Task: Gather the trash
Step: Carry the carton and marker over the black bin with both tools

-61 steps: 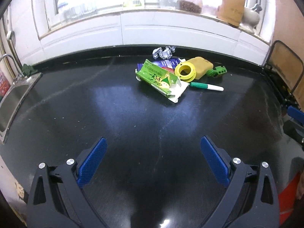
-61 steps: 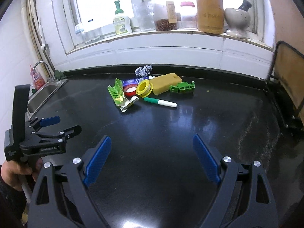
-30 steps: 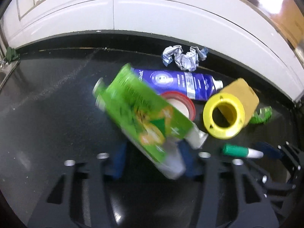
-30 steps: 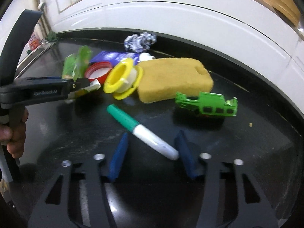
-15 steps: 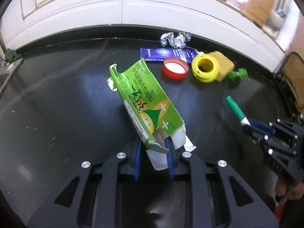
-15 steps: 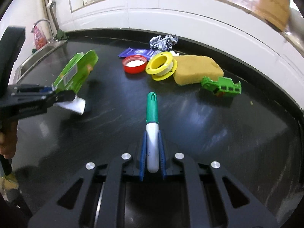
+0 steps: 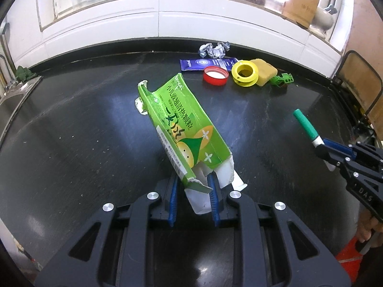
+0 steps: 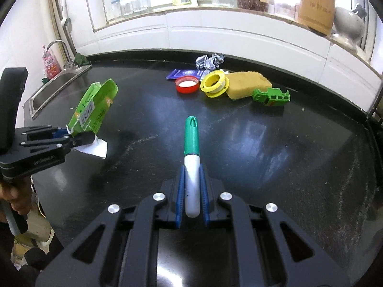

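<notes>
Both grippers have lifted their catch off the black countertop [image 7: 71, 143] since a second ago. Left gripper [image 7: 192, 191], tilted downward, has clamped onto the torn end of the green carton [image 7: 182, 129]. Right gripper [image 8: 192, 189] pinches the green-capped marker [image 8: 192, 148], cap forward. Beyond them remain red lid [image 8: 187, 84], yellow spool [image 8: 213, 83], sponge [image 8: 249, 85], perhaps crumpled foil [image 8: 209, 61].

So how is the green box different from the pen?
The green box is wide, flat and torn open at one end; the pen is thin, round and capped. The box sits in the left gripper, the pen in the right gripper. Both are held up off the black counter.
</notes>
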{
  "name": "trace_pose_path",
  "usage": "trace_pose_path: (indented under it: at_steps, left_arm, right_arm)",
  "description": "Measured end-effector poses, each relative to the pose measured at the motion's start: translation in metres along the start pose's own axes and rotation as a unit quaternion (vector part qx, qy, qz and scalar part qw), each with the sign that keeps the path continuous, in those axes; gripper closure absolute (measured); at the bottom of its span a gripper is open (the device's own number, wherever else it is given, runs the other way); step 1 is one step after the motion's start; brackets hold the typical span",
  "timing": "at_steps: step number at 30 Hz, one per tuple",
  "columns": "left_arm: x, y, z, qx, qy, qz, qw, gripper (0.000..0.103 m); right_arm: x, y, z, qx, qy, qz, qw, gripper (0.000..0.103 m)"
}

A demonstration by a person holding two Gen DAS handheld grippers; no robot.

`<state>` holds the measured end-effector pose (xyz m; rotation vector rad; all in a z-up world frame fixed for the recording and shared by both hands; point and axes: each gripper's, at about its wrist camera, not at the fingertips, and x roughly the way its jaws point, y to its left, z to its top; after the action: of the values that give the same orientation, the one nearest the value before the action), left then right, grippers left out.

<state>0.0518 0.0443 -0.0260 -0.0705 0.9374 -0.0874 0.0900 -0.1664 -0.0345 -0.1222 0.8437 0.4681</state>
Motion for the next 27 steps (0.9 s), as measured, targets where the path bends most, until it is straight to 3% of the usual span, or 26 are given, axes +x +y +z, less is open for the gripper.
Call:
trace_pose_path:
  at_steps: [5, 11, 16, 21, 27]
  left_arm:
    - [-0.012, 0.013, -0.004, -0.005, -0.011, 0.007, 0.9999, 0.081]
    - [-0.047, 0.055, -0.023, -0.015, -0.035, 0.048, 0.9981, 0.081]
    - [-0.092, 0.120, -0.061, -0.055, -0.051, 0.106, 0.9915, 0.081]
    - [-0.136, 0.188, -0.115, -0.104, -0.052, 0.179, 0.9769, 0.081]
    - [-0.172, 0.263, -0.191, -0.185, -0.023, 0.236, 0.9539, 0.081]
  right_arm:
    - [-0.001, 0.016, 0.007, -0.004, -0.004, 0.014, 1.000, 0.089]
    - [0.008, 0.075, 0.029, -0.029, -0.018, 0.062, 0.998, 0.089]
    - [0.018, 0.167, 0.044, -0.074, -0.021, 0.132, 0.988, 0.089]
    - [0.026, 0.275, 0.044, -0.134, -0.006, 0.204, 0.970, 0.089]
    - [0.033, 0.410, 0.017, -0.214, 0.024, 0.284, 0.934, 0.089]
